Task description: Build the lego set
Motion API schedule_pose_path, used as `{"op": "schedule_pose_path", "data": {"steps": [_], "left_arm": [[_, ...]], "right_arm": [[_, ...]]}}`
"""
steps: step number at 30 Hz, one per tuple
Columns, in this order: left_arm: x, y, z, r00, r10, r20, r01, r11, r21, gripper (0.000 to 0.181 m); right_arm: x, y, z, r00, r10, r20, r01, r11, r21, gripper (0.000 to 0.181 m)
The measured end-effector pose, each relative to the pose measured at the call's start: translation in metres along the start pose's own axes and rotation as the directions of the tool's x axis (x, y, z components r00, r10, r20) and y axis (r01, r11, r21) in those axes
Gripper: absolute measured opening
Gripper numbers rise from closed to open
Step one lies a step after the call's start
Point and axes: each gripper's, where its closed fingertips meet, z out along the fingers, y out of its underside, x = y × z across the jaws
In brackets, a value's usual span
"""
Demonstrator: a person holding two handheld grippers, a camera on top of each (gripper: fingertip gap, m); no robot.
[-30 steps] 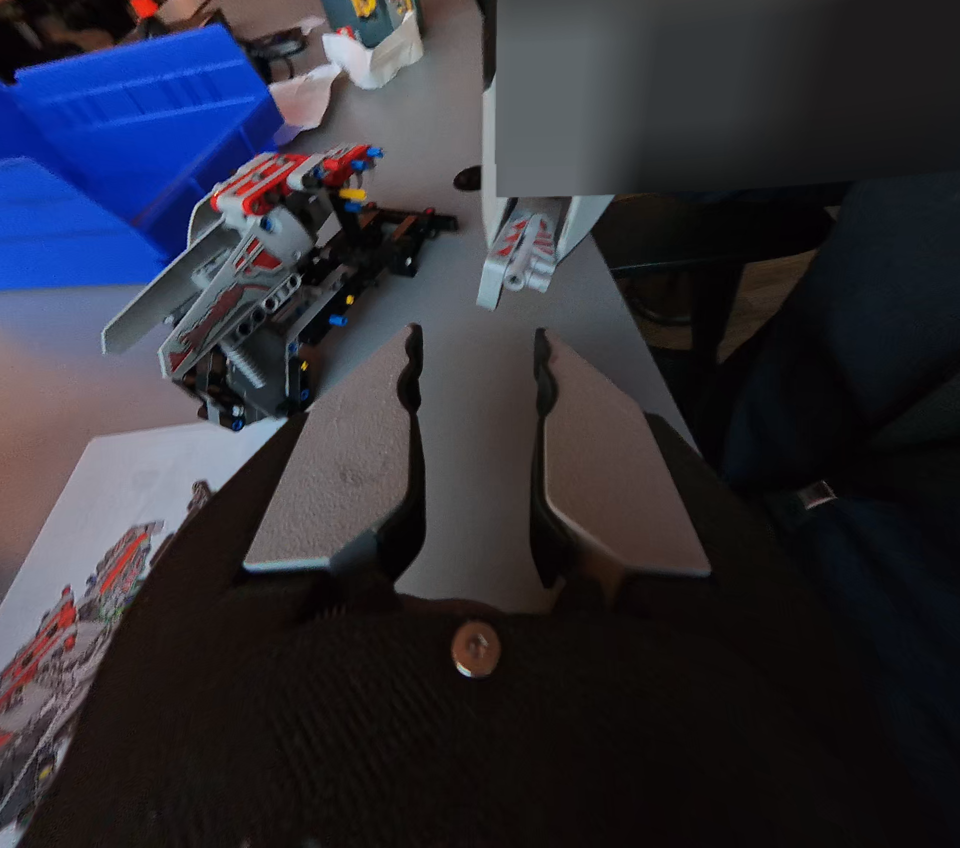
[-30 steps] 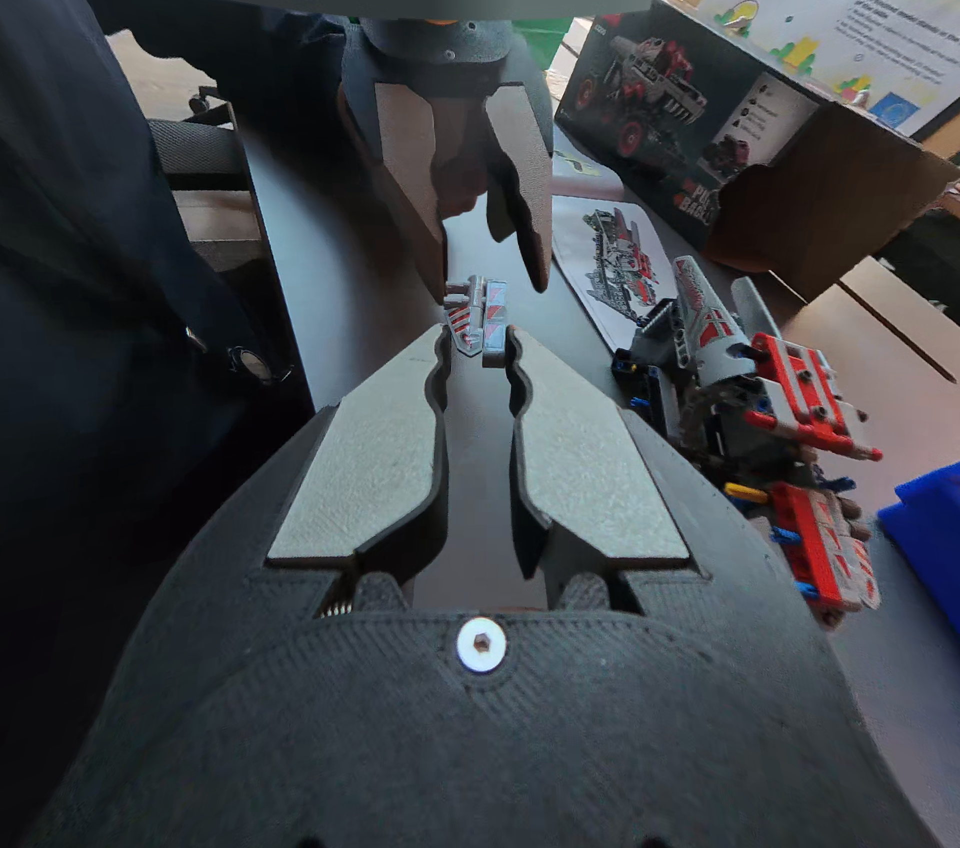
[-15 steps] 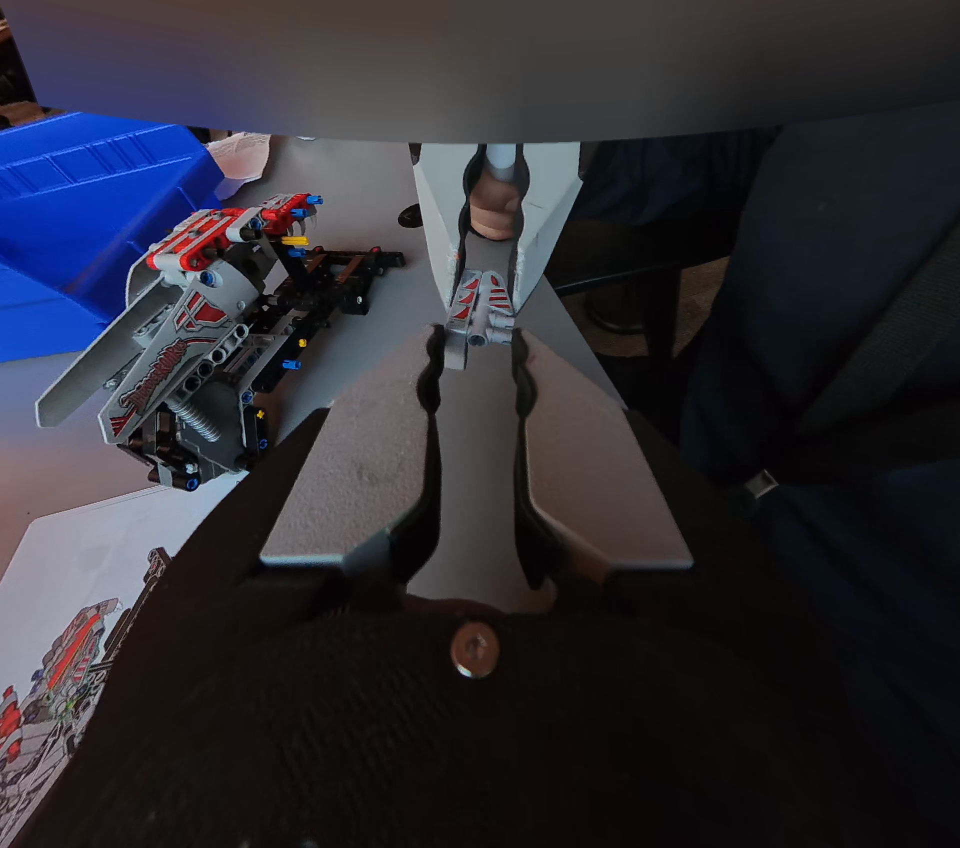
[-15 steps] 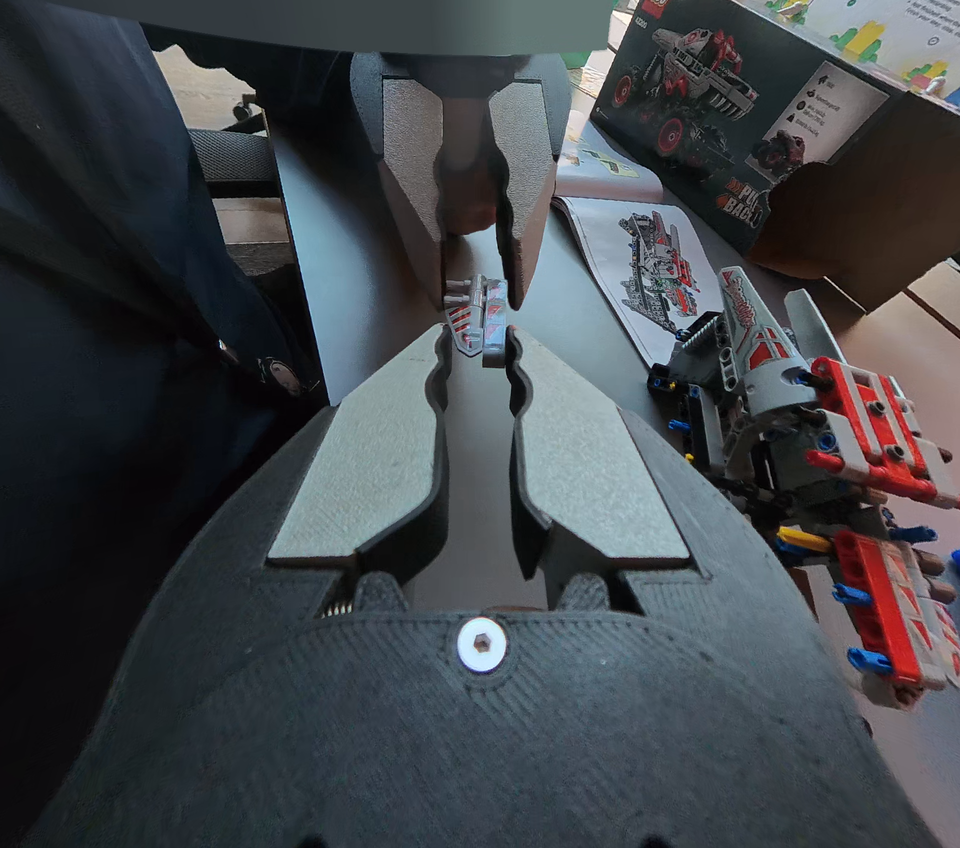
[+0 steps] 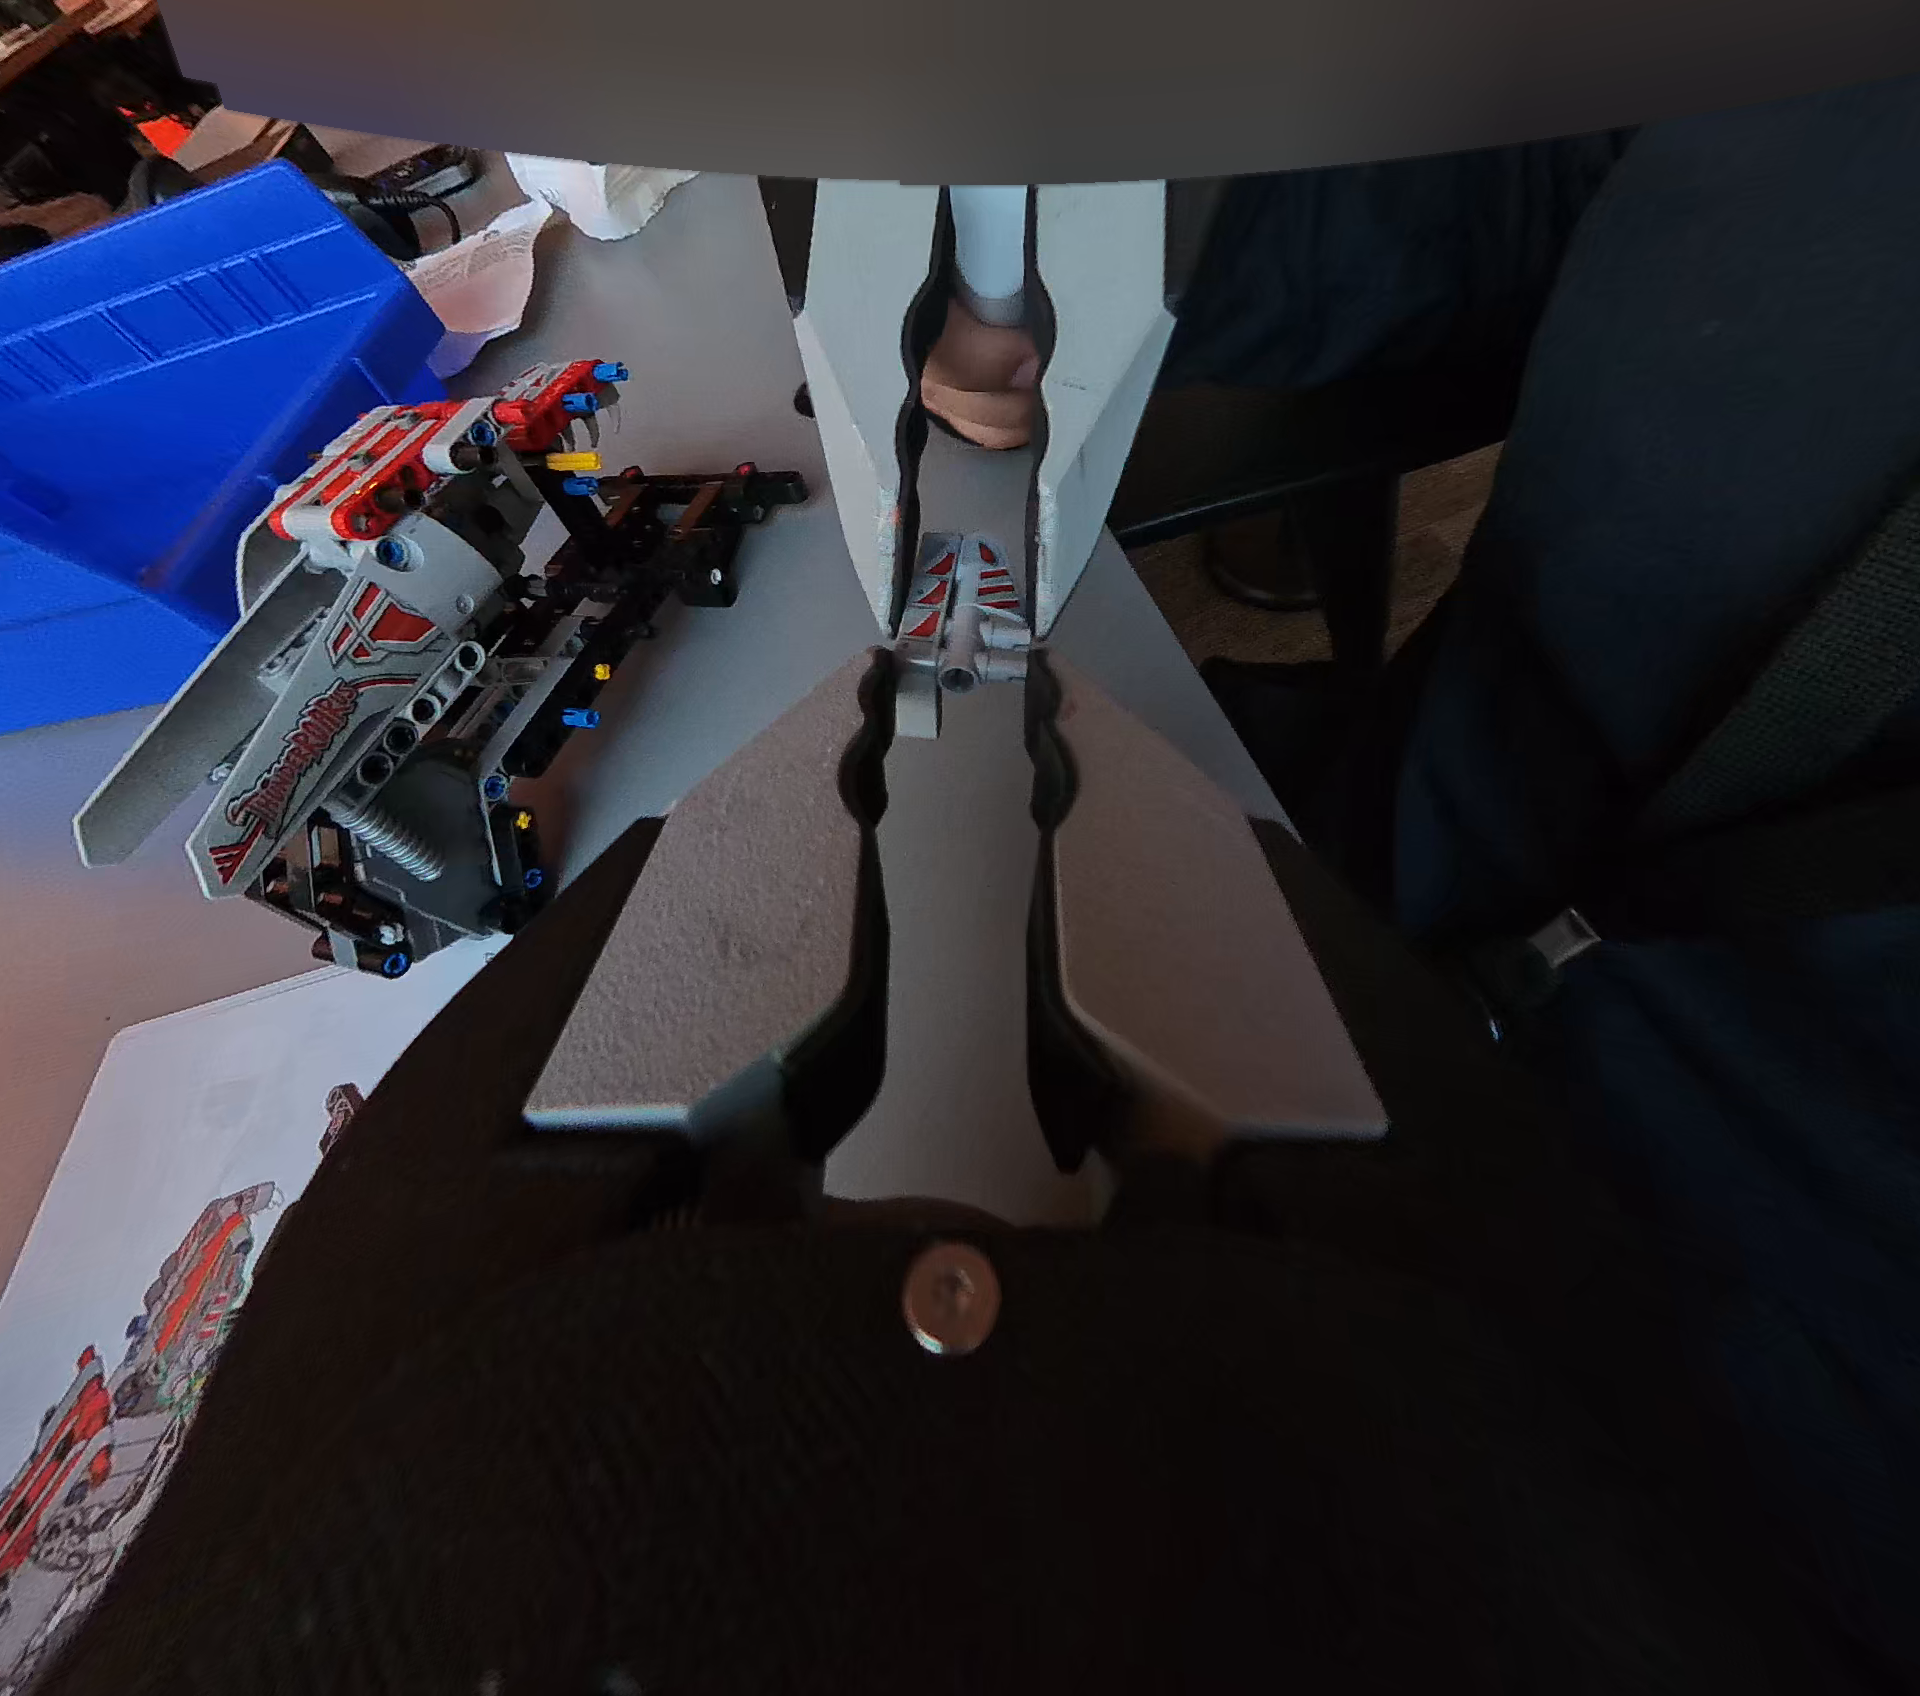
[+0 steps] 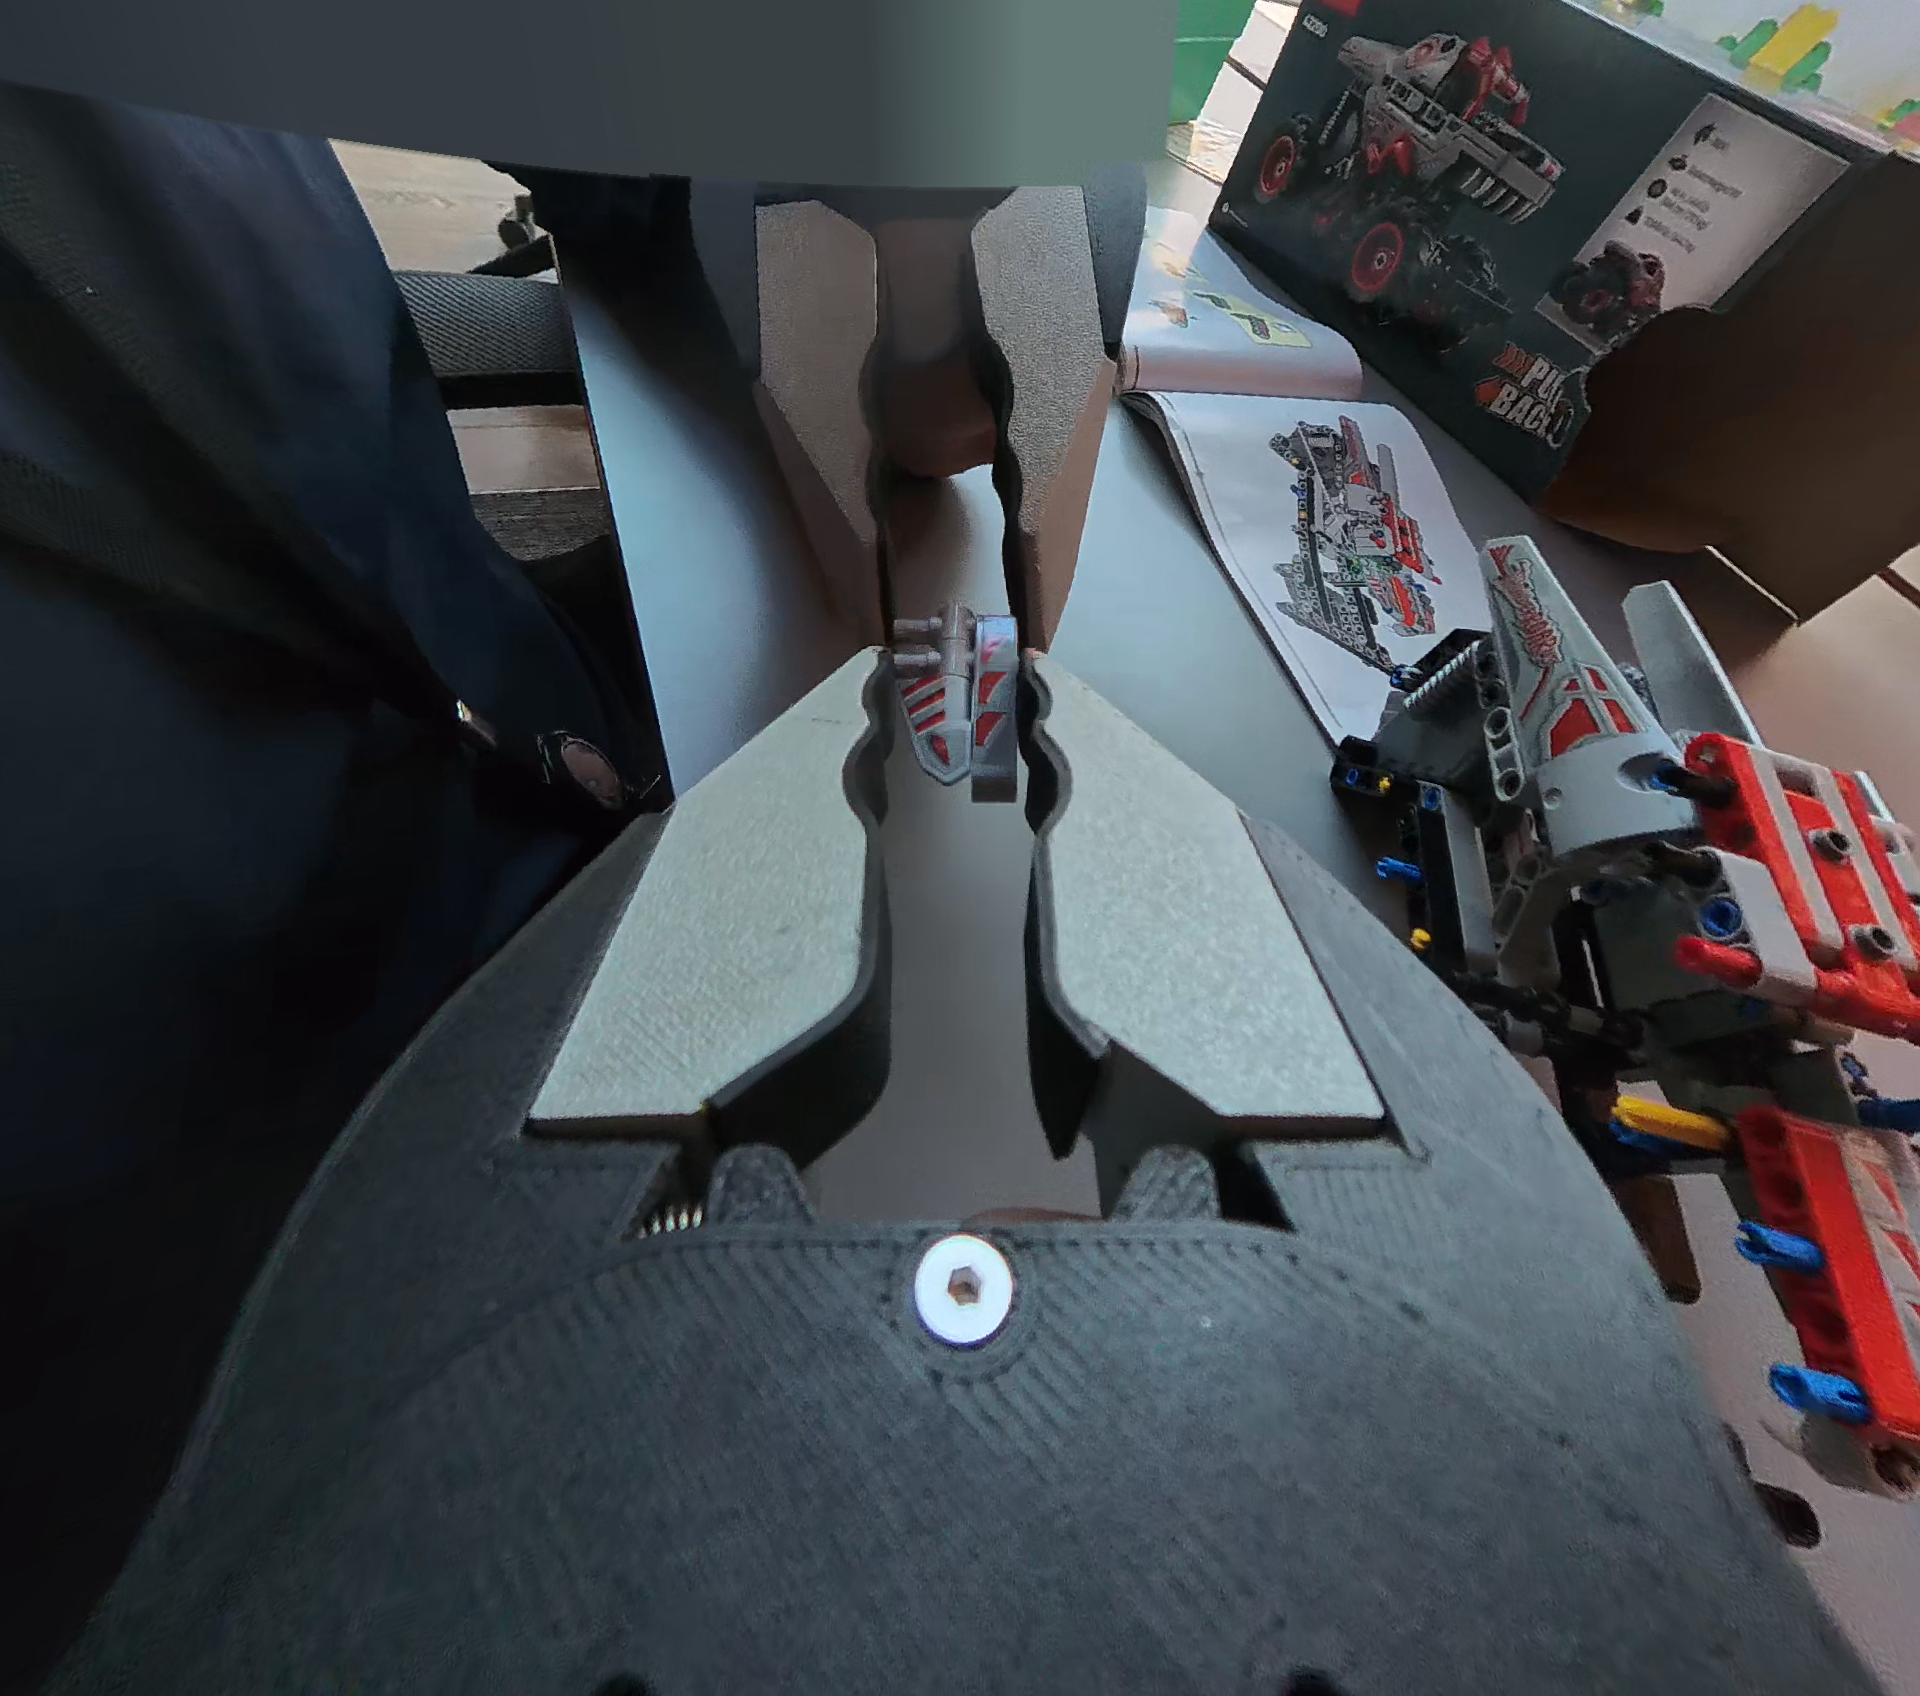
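A small grey panel piece with red stripes hangs in the air between my two grippers, which face each other tip to tip. My right gripper is shut on its striped end. My left gripper has its tips closed around the pin end of the same piece. The right gripper reaches in from the top of the left wrist view. The left gripper reaches in from the top of the right wrist view. The half-built red and grey truck lies on the table to the side.
The open instruction booklet lies beside the truck and shows in the left wrist view. The set's box stands behind it with a cardboard box. A blue bin sits beyond the truck. The person's dark clothing lies past the table edge. Only a small space, under 4 cm, lies between the two pairs of fingers.
My left gripper has moved up to the piece in the right gripper and narrowed from open to closed around its pin end. The right gripper has kept its hold.
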Motion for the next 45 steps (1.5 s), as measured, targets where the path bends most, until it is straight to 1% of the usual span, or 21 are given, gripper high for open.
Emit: {"op": "schedule_pose_path", "data": {"steps": [4,22,26,27,30,32,34,37,39,40,43,45], "left_arm": [[0.000,-0.002,0.000,0.999,-0.037,-0.003,0.037,0.999,0.006,0.023],[0.004,0.001,0.002,1.000,-0.008,-0.013,0.008,1.000,-0.022,0.023],[-0.002,-0.001,0.001,0.995,-0.101,-0.026,0.100,0.995,-0.003,0.023],[-0.005,0.000,0.001,0.992,-0.122,-0.014,0.122,0.992,-0.008,0.023],[-0.007,0.008,0.003,0.969,-0.244,-0.034,0.242,0.969,-0.056,0.023],[-0.011,0.012,0.003,0.937,-0.347,-0.039,0.343,0.936,-0.082,0.023],[-0.012,0.013,0.002,0.888,-0.454,-0.067,0.449,0.890,-0.080,0.023],[-0.013,0.009,0.000,0.798,-0.588,-0.134,0.586,0.808,-0.054,0.023],[-0.015,0.008,-0.001,0.768,-0.623,-0.148,0.625,0.780,-0.042,0.023],[-0.015,0.008,-0.001,0.765,-0.627,-0.147,0.628,0.777,-0.041,0.023],[-0.013,0.007,-0.001,0.779,-0.609,-0.148,0.610,0.791,-0.043,0.023],[-0.012,0.008,-0.001,0.789,-0.598,-0.137,0.598,0.800,-0.046,0.023]], "right_arm": [[0.001,-0.002,-0.001,1.000,0.004,-0.006,-0.004,1.000,0.012,0.020],[-0.004,0.004,-0.001,1.000,-0.024,0.012,0.024,0.999,-0.028,0.020],[0.002,0.000,-0.001,0.999,0.032,0.024,-0.032,0.999,0.006,0.020],[0.005,0.001,-0.002,1.000,0.024,0.001,-0.024,1.000,0.004,0.020],[0.016,0.000,-0.008,0.990,-0.078,-0.119,0.078,0.997,-0.004,0.032],[0.015,-0.003,-0.013,0.976,-0.145,-0.160,0.144,0.989,-0.019,0.035],[0.011,-0.003,-0.014,0.955,-0.230,-0.190,0.222,0.973,-0.064,0.036],[0.012,0.002,-0.009,0.898,-0.363,-0.250,0.330,0.929,-0.166,0.028],[0.012,0.006,-0.004,0.854,-0.443,-0.273,0.390,0.892,-0.227,0.025],[0.013,0.008,-0.001,0.834,-0.474,-0.283,0.413,0.875,-0.250,0.026],[0.019,0.017,0.006,0.798,-0.525,-0.298,0.435,0.842,-0.318,0.021],[0.022,0.018,0.008,0.791,-0.526,-0.313,0.433,0.842,-0.320,0.017]]}}
